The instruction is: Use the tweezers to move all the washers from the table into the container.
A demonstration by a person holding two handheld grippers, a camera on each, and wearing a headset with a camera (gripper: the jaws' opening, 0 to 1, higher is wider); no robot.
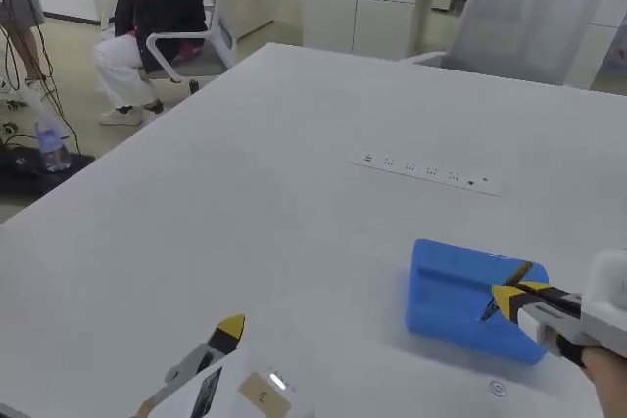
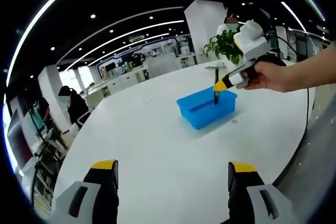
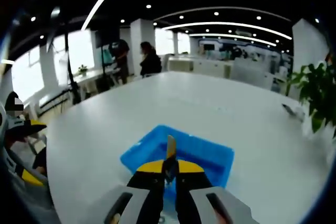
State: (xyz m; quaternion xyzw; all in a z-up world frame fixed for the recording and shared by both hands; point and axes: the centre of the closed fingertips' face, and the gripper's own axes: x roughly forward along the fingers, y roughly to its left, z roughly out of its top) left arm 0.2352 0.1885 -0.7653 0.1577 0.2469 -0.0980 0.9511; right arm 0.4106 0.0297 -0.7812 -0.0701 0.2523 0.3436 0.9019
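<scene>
The blue container (image 1: 460,276) stands on the white table near its right front. My right gripper (image 1: 509,301) hangs over it, shut on the tweezers (image 1: 490,308), whose tips point down into the container. Whether the tips hold a washer is too small to tell. One small washer (image 1: 498,389) lies on the table just in front of the container. In the right gripper view, the right gripper (image 3: 169,167) clamps the tweezers (image 3: 171,148) above the container (image 3: 210,153). My left gripper (image 2: 173,174) stands open and empty, well short of the container (image 2: 197,114). The left gripper (image 1: 232,328) sits at the front edge.
A flush socket strip (image 1: 421,171) is set in the table behind the container. A grey office chair (image 1: 534,22) stands at the far edge, and a person sits on another chair (image 1: 147,7) at the far left. A potted plant (image 2: 226,45) stands on the table's far side.
</scene>
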